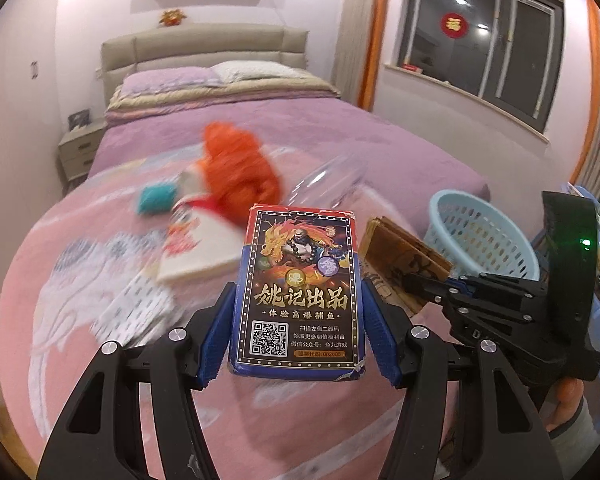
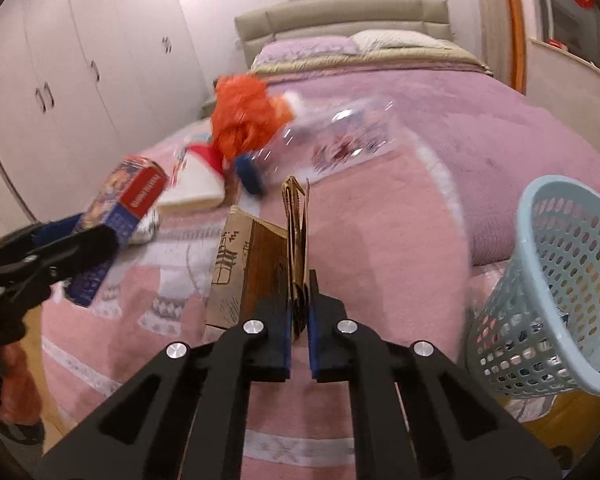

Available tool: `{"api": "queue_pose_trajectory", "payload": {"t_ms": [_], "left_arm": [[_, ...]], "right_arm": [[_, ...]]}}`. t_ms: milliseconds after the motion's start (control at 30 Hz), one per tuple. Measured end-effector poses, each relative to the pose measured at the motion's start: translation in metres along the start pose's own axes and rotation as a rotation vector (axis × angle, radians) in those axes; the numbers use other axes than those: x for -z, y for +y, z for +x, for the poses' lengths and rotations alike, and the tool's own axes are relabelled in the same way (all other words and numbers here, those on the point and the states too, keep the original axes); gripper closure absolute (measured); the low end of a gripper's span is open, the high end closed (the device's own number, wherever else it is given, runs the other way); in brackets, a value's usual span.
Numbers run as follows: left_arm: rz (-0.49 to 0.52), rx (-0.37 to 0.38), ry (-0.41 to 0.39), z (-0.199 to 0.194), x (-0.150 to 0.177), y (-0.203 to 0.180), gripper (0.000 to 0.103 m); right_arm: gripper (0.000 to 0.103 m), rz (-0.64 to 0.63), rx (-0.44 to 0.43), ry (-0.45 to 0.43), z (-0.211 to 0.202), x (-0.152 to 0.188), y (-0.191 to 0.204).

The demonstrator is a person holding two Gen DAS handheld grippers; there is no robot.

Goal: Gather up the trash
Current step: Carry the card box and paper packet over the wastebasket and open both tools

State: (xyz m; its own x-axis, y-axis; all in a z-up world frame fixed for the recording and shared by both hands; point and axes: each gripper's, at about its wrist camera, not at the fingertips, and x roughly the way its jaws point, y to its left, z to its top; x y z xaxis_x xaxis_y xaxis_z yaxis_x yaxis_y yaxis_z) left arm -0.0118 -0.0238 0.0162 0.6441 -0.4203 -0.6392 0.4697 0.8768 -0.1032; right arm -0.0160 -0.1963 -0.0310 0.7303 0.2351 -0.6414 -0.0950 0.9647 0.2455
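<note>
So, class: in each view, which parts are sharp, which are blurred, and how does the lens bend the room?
Left wrist view: the card box in the left gripper is sharp, while the orange bag and bed litter smear with motion. Right wrist view: the folded cardboard in the right gripper is fairly crisp; the clear bottle blurs. Both: fisheye curves the walls, with dark corners.

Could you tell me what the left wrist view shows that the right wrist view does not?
Only the left wrist view shows the card box's printed face with its QR code, the nightstand and the window. Only the right wrist view shows the white wardrobe and the box's red side. Both show the blue basket, the folded cardboard in the right gripper, the orange bag and the bed.
</note>
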Motion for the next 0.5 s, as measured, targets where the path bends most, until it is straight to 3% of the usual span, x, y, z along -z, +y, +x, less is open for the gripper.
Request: {"api": "queue_pose_trajectory", "payload": {"t_ms": [100, 233, 500], "left_arm": [[0.036, 0.034, -0.018, 0.010, -0.018, -0.023, 0.045], [0.079, 0.113, -0.023, 0.034, -0.043, -0.064, 0.045], [0.121, 0.276, 0.059, 0.105, -0.073, -0.141, 0.045]], "right_arm": [[0.098, 0.034, 0.040, -0.060, -0.023, -0.010, -0.022], [0.098, 0.089, 0.157, -0.131, -0.052, -0.018, -0.061], [0.098, 0.290, 0.336, -0.165, -0.082, -0.013, -0.158]]}}
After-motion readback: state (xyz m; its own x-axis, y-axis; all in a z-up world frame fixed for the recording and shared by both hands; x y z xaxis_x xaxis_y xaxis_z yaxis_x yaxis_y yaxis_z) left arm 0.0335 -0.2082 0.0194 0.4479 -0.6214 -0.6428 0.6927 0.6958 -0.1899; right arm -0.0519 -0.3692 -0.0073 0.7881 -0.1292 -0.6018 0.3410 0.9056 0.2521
